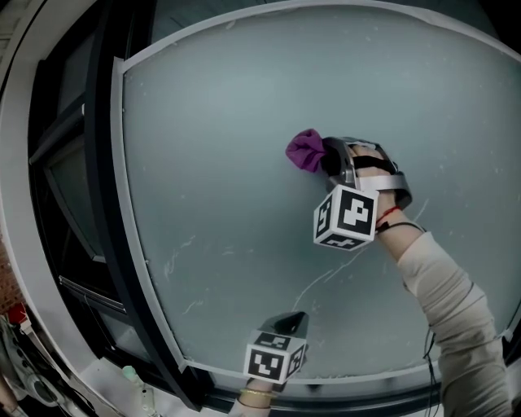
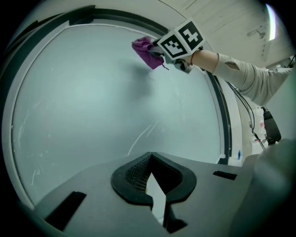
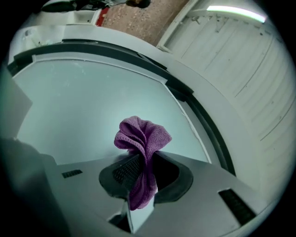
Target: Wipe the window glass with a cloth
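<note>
Right gripper view, right claw clamping purple cloth at window glass, left claw closed

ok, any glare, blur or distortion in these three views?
Head view: heavy fisheye bows the window frame; glass evenly lit, hazy, faint streaks, no glare. Left gripper view: cloth slightly soft, dark corners. Right gripper view: cloth crisp, ceiling light strip blown out.

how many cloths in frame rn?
1. A purple cloth is pinched in the right gripper's jaws, up at the window glass. The left gripper, low by the frame, holds none.
</note>
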Demonstrator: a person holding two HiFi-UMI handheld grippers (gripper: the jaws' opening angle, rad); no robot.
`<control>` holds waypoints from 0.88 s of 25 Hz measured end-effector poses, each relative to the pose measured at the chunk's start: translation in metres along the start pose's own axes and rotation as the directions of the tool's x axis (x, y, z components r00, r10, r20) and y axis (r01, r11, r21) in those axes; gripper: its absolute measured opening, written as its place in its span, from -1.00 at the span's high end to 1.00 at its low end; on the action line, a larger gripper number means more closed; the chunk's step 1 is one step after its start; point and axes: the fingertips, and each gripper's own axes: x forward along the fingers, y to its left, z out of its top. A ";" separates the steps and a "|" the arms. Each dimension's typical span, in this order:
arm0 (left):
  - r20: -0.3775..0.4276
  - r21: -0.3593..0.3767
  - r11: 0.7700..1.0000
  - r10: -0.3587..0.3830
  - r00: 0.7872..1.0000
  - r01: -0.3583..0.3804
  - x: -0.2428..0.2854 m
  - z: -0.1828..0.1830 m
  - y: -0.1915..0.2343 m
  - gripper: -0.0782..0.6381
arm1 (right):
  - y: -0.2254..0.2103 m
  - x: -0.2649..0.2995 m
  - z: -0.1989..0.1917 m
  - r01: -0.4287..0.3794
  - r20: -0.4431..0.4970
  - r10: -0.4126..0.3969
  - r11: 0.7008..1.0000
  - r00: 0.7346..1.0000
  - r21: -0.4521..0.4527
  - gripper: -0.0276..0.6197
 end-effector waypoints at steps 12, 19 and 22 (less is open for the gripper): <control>-0.008 -0.007 1.000 0.008 1.000 -0.008 -0.006 -0.007 0.013 0.77 | 0.064 0.011 0.003 -0.132 -0.056 0.127 0.986 0.990 -0.097 0.73; -0.015 -0.010 1.000 0.008 1.000 -0.009 -0.006 -0.014 0.015 0.77 | 0.086 0.003 0.003 -0.208 -0.066 0.204 0.977 0.977 -0.050 0.73; -0.020 -0.013 1.000 0.009 1.000 -0.009 -0.006 -0.018 0.014 0.77 | 0.104 -0.004 0.003 -0.230 -0.066 0.226 0.971 0.972 -0.068 0.73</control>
